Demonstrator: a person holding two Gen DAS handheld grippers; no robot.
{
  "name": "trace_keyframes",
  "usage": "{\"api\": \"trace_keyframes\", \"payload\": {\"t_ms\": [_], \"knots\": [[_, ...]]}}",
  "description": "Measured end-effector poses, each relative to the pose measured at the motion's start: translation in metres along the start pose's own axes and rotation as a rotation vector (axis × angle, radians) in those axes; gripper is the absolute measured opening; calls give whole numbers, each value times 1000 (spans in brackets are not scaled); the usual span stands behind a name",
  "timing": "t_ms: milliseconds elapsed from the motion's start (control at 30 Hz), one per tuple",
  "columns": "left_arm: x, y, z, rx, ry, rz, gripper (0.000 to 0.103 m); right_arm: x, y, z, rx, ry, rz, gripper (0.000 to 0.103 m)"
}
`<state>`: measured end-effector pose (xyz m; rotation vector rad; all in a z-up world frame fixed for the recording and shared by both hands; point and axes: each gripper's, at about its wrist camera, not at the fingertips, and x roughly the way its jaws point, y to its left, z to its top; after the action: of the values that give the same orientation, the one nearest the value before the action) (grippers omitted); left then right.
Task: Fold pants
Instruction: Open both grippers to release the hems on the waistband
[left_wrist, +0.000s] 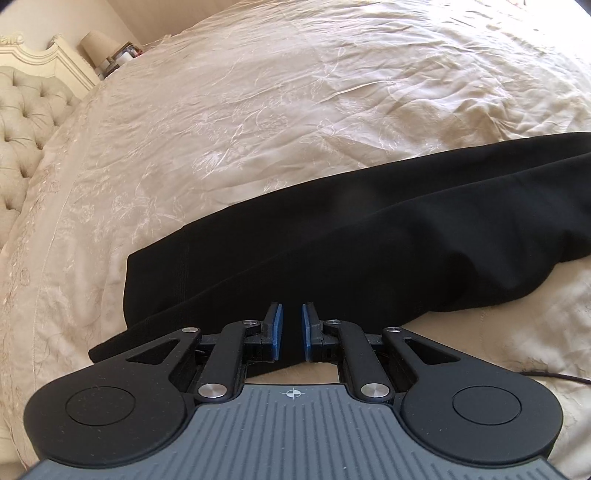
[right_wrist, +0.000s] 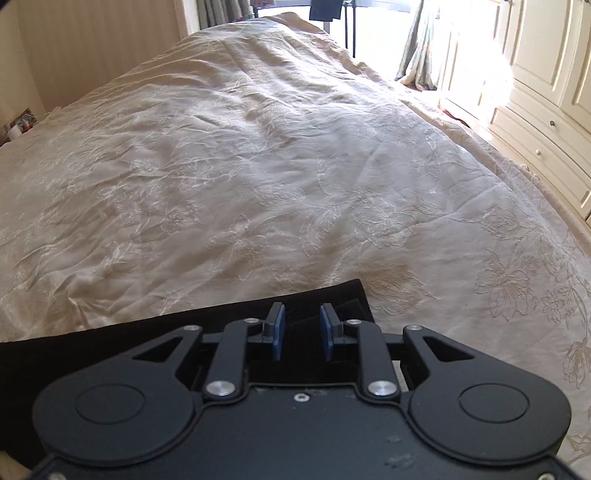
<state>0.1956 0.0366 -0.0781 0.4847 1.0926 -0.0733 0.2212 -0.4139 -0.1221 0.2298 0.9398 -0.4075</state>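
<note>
Pants (left_wrist: 332, 236): black, lying flat on cream bedspread (left_wrist: 258, 110) — cross left-wrist frame from lower left to right edge.
L gripper (left_wrist: 291, 332): bottom centre, above pants; blue pads apart by narrow gap, nothing pinched.
R gripper (right_wrist: 301, 330): bottom centre, over pants' end (right_wrist: 221, 317); pads apart w/ wider gap — prob. not touching cloth.
Headboard (left_wrist: 26, 110): tufted, far left.
</note>
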Motion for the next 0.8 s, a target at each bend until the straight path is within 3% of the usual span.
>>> {"api": "trace_keyframes", "payload": {"t_ms": [133,233,333,533,667,800], "knots": [[-10,13,-19,-40,-12,21,12,-15,48,-14,-103,13,136,26],[-13,29,-32,-55,-33,27,29,-27,89,-28,-167,41,238,29],[-12,52,-41,-61,-56,44,31,-42,133,-44,-212,57,308,31],[5,123,-56,-113,-97,37,31,-68,211,-71,-259,81,356,33],[24,172,-69,-98,-116,51,32,-75,254,-87,-231,103,362,34],[44,214,-82,-75,-113,20,33,-77,295,-102,-243,116,348,35]]}}
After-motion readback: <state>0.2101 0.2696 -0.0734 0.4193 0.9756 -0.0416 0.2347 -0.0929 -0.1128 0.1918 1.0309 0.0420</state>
